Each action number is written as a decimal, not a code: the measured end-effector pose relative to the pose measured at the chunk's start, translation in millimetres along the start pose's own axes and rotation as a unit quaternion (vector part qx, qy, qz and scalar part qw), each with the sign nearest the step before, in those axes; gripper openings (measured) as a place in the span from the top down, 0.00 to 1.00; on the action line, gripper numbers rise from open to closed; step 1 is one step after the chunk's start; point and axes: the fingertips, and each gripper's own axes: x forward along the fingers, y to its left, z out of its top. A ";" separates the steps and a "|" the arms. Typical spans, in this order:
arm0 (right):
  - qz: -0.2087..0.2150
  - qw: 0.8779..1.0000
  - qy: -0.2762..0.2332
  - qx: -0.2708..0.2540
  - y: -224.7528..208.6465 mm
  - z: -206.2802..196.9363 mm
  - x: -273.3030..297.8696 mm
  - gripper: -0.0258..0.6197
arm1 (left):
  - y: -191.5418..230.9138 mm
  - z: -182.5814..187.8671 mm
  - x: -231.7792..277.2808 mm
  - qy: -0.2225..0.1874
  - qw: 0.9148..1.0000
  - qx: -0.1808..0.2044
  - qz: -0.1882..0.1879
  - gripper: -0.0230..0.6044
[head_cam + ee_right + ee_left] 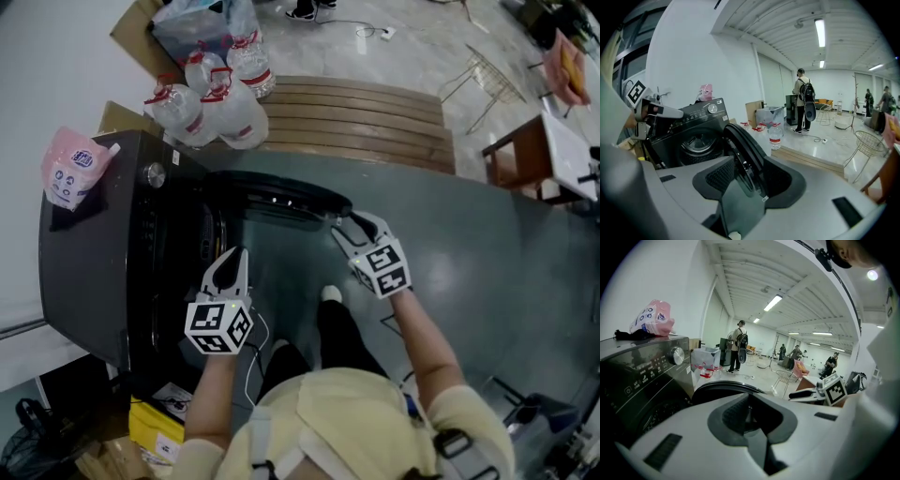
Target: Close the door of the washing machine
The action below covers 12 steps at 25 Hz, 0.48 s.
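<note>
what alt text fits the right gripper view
The tongs of the right gripper stand apart around the rim of the open door of a dark washing machine. Water bottles and a person with a backpack stand beyond.

The washing machine (84, 253) and its door (281, 199) are finished in glossy black. The pouch (73, 169) on top is coloured pink, seemingly printed in blue. The left tongs (230, 265) and right tongs (356, 223) are white, marked with black-and-white squares. The clear bottles (225, 94) are capped red.
</note>
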 end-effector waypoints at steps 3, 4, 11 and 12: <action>0.009 1.000 0.010 -0.009 -10.6 -4.8 15.9 0.69 | 4.5 0.3 12.1 0.003 1.000 -0.005 0.011 0.95; 0.013 1.000 0.011 -0.010 -13.0 -4.8 21.0 0.69 | 6.3 0.3 15.4 0.004 1.000 -0.006 0.015 0.95; 0.035 0.999 0.032 -0.027 -27.4 -20.0 58.9 0.69 | 17.3 -10.2 37.6 0.026 0.999 -0.004 0.028 0.95; 0.039 0.998 0.037 -0.031 -28.3 -22.2 64.0 0.69 | 18.5 -10.2 40.2 0.027 0.999 -0.004 0.030 0.95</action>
